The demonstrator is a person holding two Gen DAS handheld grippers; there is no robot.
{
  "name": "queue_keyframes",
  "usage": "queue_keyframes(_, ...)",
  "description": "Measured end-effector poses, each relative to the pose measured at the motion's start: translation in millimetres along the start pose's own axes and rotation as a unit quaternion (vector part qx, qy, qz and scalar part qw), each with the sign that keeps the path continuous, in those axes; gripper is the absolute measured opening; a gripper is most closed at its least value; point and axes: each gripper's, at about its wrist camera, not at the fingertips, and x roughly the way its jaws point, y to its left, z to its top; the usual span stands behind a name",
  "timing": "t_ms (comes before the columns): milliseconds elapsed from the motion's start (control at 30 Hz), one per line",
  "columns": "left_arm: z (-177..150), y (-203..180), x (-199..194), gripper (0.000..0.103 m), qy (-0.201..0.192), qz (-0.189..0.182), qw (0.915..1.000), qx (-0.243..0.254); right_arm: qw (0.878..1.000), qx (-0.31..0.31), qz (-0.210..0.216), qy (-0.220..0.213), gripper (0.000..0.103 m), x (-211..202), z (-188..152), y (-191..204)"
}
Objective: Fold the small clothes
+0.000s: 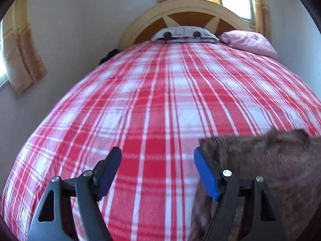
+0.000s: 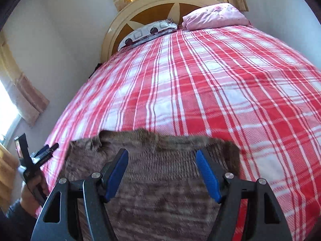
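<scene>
A fuzzy brown knitted garment (image 2: 160,180) lies flat on the red and white plaid bedspread (image 2: 200,80) near the bed's foot. My right gripper (image 2: 162,153) is open, hovering over the garment's middle, holding nothing. My left gripper (image 1: 157,152) is open and empty over the bedspread, just left of the garment (image 1: 260,170); its right finger sits at the garment's left edge. The left gripper (image 2: 50,147) also shows at the far left of the right wrist view, held in a hand.
A patterned grey pillow (image 2: 148,31) and a pink pillow (image 2: 212,16) lie at the head by the arched headboard (image 2: 152,8). Walls and curtained windows (image 1: 20,56) stand on the left side and behind the bed. The bedspread (image 1: 160,90) stretches beyond the garment.
</scene>
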Motion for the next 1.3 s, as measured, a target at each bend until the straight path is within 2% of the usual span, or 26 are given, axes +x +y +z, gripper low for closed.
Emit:
queue_keyframes(133,-31,-3,-33,0.077,0.001,-0.046,0.9986,0.026,1.0,-0.02,0.008,0.019,0.071,-30,-37,-1)
queue_keyframes(267,-65,-14,-65,0.086,-0.011,-0.068,0.9951,0.07,0.997,-0.076,0.014,0.024,0.071,-59,-78,10)
queue_keyframes(300,-72,-17,-68,0.086,-0.007,-0.072,0.9945,0.076,0.996,-0.085,0.006,0.027,0.071,-65,-89,12)
queue_keyframes(367,-83,-22,-75,0.086,0.0,-0.083,0.9931,0.083,0.995,-0.087,-0.041,0.017,0.071,-78,-107,9)
queue_keyframes(433,-95,-27,-78,0.087,0.006,-0.086,0.9915,0.097,0.996,-0.077,-0.04,0.019,0.071,-84,-119,4)
queue_keyframes(467,-102,-31,-78,0.087,0.016,-0.079,0.9902,0.114,0.996,-0.073,-0.034,0.03,0.063,-83,-124,1)
queue_keyframes(500,-106,-34,-77,0.087,0.019,-0.072,0.9898,0.121,0.996,-0.069,-0.043,0.046,0.052,-79,-131,-1)
queue_keyframes(567,-111,-35,-76,0.087,0.032,-0.072,0.9885,0.129,0.993,-0.07,-0.058,0.074,0.05,-71,-141,-5)
queue_keyframes(667,-114,-30,-79,0.087,0.039,-0.073,0.9888,0.124,0.991,-0.09,-0.077,0.066,0.05,-78,-144,1)
queue_keyframes(733,-117,-26,-82,0.088,0.037,-0.072,0.9897,0.118,0.993,-0.085,-0.079,0.038,0.05,-93,-137,9)
queue_keyframes(833,-122,-16,-78,0.093,0.047,-0.073,0.9913,0.098,0.991,-0.109,-0.077,-0.015,0.05,-112,-125,33)
queue_keyframes(867,-123,-14,-75,0.095,0.055,-0.08,0.9912,0.089,0.991,-0.118,-0.066,-0.017,0.05,-112,-124,41)
queue_keyframes(967,-122,-4,-67,0.102,0.076,-0.091,0.9914,0.055,0.99,-0.136,-0.04,0.013,0.05,-89,-125,55)
queue_keyframes(1100,-126,-1,-66,0.103,0.081,-0.092,0.9917,0.039,0.987,-0.121,-0.09,0.058,0.05,-57,-137,35)
queue_keyframes(1200,-128,-1,-67,0.103,0.079,-0.091,0.9918,0.041,0.989,-0.12,-0.075,0.044,0.051,-58,-151,17)
queue_keyframes(1300,-128,0,-65,0.103,0.083,-0.097,0.9911,0.038,0.988,-0.13,-0.074,0.032,0.051,-62,-160,15)
